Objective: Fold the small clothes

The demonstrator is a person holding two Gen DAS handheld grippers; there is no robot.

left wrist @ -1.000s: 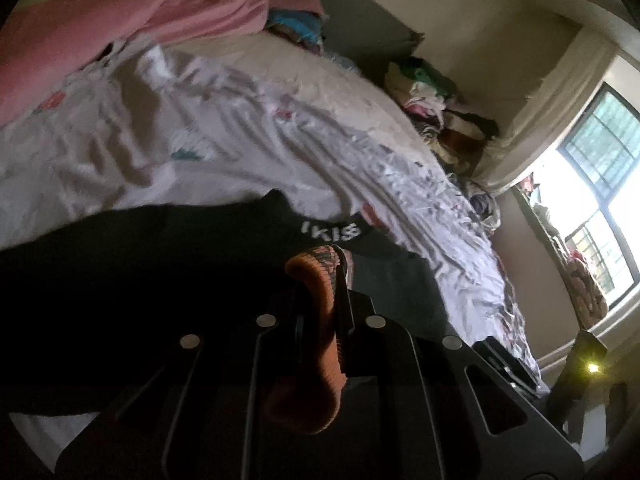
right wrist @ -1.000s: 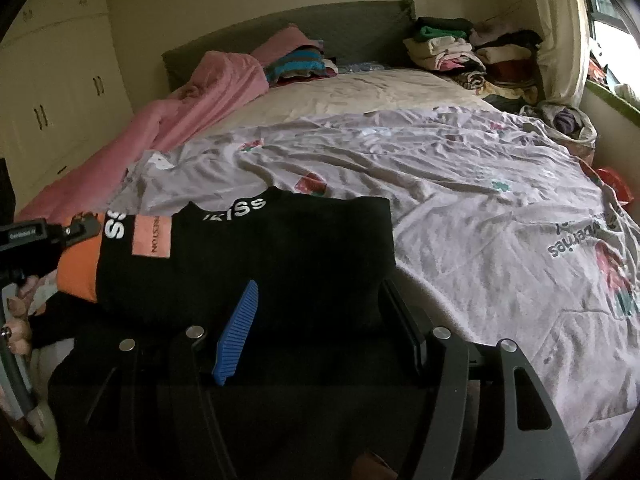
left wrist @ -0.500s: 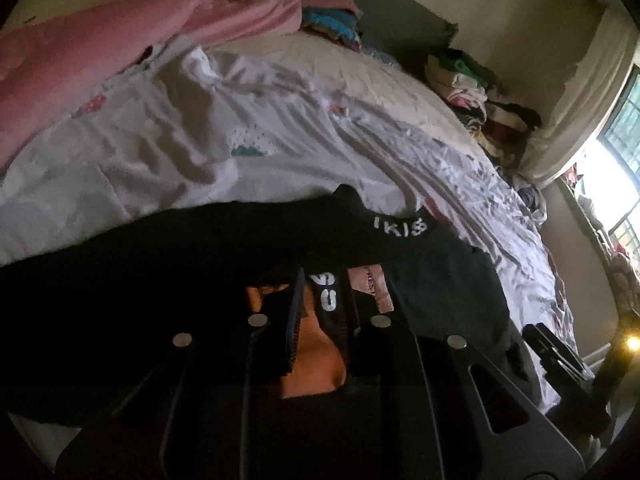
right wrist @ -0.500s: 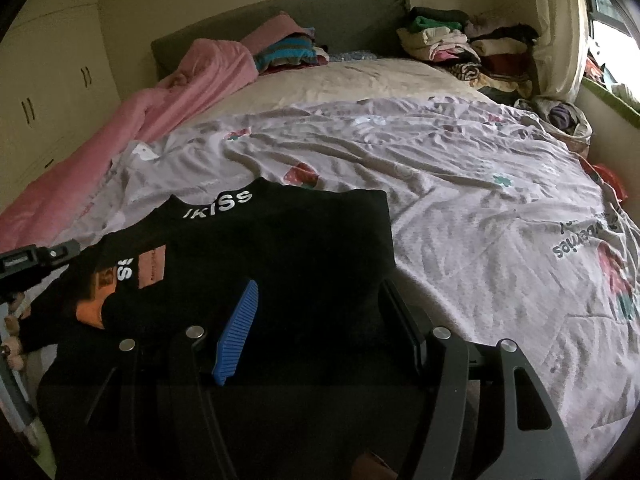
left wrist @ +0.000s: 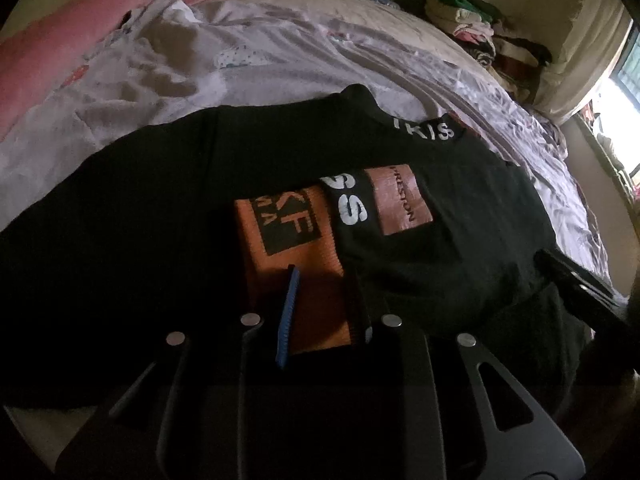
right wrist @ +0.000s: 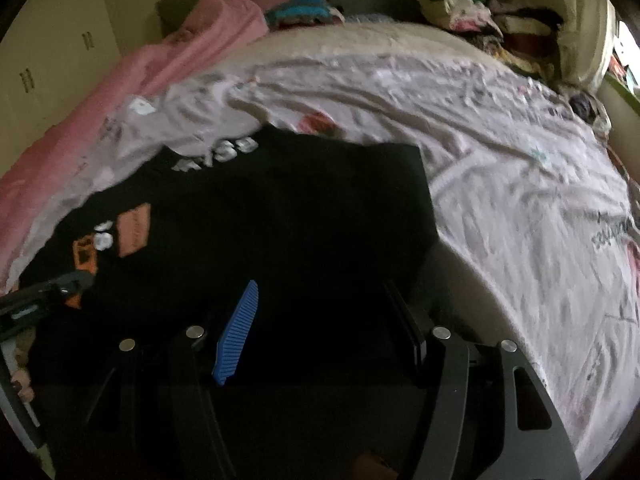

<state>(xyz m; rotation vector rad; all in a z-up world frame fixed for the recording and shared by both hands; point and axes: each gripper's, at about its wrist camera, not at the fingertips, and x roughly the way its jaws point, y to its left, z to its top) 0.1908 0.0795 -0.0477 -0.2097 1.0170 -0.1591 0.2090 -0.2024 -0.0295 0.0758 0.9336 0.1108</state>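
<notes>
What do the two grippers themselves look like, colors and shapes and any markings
Both are matte black. The left gripper and right gripper each have angular frames with slot cutouts and four round silver fasteners. Each carries one bright blue ribbed pad facing a plain black finger. No cables, sleeves or readable markings show on either.

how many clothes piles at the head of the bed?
2. A striped folded stack at the headboard beside the pink blanket, and a larger mixed pile in the far corner by the curtain. More may sit out of view.
</notes>
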